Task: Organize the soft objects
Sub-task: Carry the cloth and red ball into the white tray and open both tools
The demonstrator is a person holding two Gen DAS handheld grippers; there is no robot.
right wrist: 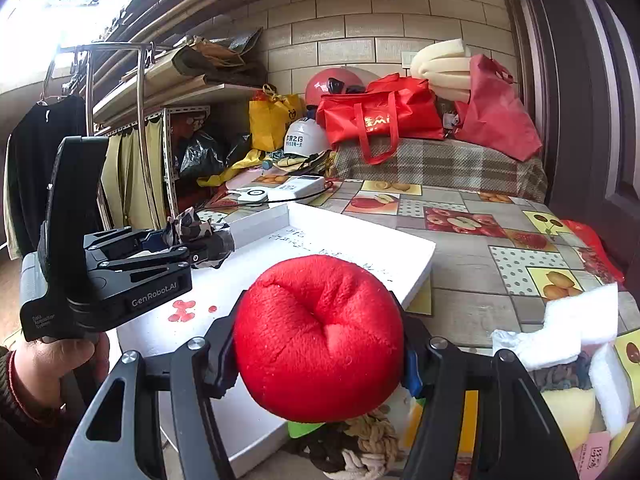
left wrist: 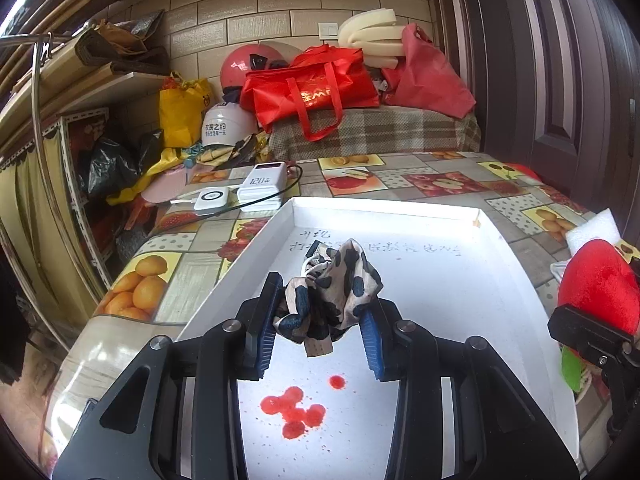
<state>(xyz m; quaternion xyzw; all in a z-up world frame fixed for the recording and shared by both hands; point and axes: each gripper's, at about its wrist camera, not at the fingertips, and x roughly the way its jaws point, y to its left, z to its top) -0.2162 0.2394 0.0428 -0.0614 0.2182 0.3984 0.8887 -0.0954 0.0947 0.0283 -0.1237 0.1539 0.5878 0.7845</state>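
My left gripper (left wrist: 320, 312) is shut on a crumpled beige cloth with dark blue spots (left wrist: 332, 288) and holds it above the white tray (left wrist: 460, 292). In the right wrist view the left gripper (right wrist: 188, 236) with that spotted cloth (right wrist: 188, 224) hangs over the tray's left part (right wrist: 280, 220). My right gripper (right wrist: 320, 344) is shut on a red plush apple (right wrist: 320, 336), held just off the tray's near right corner. The red plush apple (left wrist: 600, 280) also shows at the right edge of the left wrist view.
The tray has red stains (left wrist: 294, 410) and handwriting on its floor. White power banks (left wrist: 262, 186) lie behind it on the fruit-pattern tablecloth (left wrist: 400, 176). White foam pieces (right wrist: 576, 320) and knitted soft items (right wrist: 372, 440) lie at the right. Red bags (left wrist: 316, 88) and helmets are piled at the back.
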